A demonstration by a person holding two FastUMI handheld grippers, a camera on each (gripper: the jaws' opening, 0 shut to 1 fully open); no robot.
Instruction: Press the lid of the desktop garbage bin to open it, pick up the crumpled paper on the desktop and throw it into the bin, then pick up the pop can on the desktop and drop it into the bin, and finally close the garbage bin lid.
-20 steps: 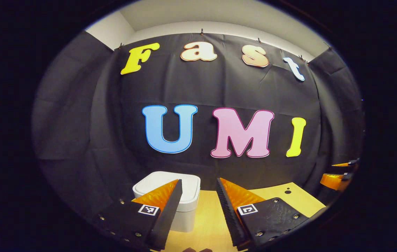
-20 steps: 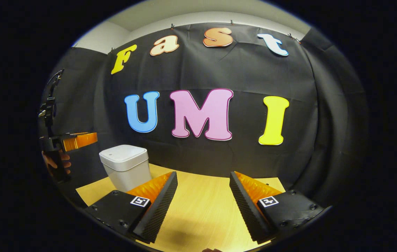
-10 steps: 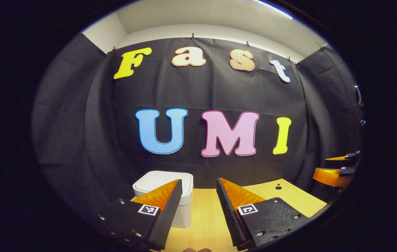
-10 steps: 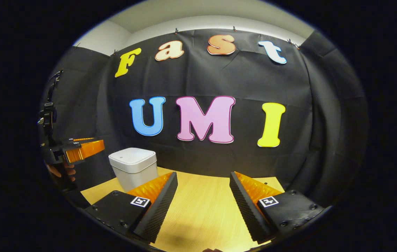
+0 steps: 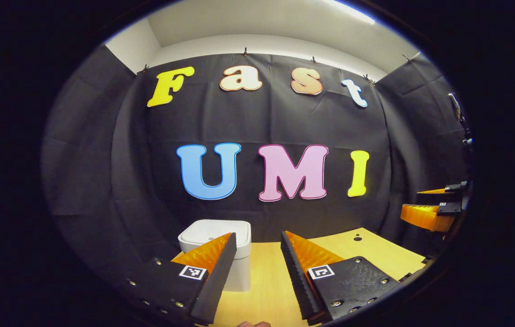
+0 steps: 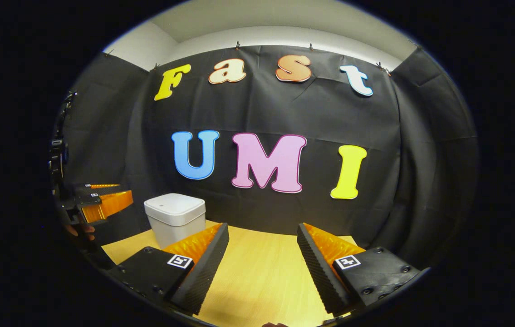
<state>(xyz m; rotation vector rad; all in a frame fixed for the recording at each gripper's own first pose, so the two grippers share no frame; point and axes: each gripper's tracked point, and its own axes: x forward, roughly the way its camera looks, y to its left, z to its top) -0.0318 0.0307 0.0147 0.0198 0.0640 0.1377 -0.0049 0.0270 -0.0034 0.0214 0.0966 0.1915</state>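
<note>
A white square garbage bin (image 5: pixel 225 236) with its lid down stands at the back of the wooden desktop (image 5: pixel 266 281), partly behind my left gripper's left finger. My left gripper (image 5: pixel 257 263) is open and empty, held above the desk a little nearer than the bin. In the right gripper view the same bin (image 6: pixel 175 218) stands left of centre, its lid flat. My right gripper (image 6: pixel 262 263) is open too, with nothing between its fingers. The left gripper (image 6: pixel 103 200) shows at that view's left edge, and the right gripper (image 5: pixel 434 209) at the right edge of the left gripper view.
The black cloth wall closes the desk at the back and on both sides. A small dark hole (image 5: pixel 358 238) marks the desktop (image 6: pixel 266 281) towards the back right. A hand (image 6: pixel 78 231) holds the left gripper at the left edge.
Both cameras have tilted upward a little and drawn back, so the bin sits smaller and farther. Both grippers stayed open.
</note>
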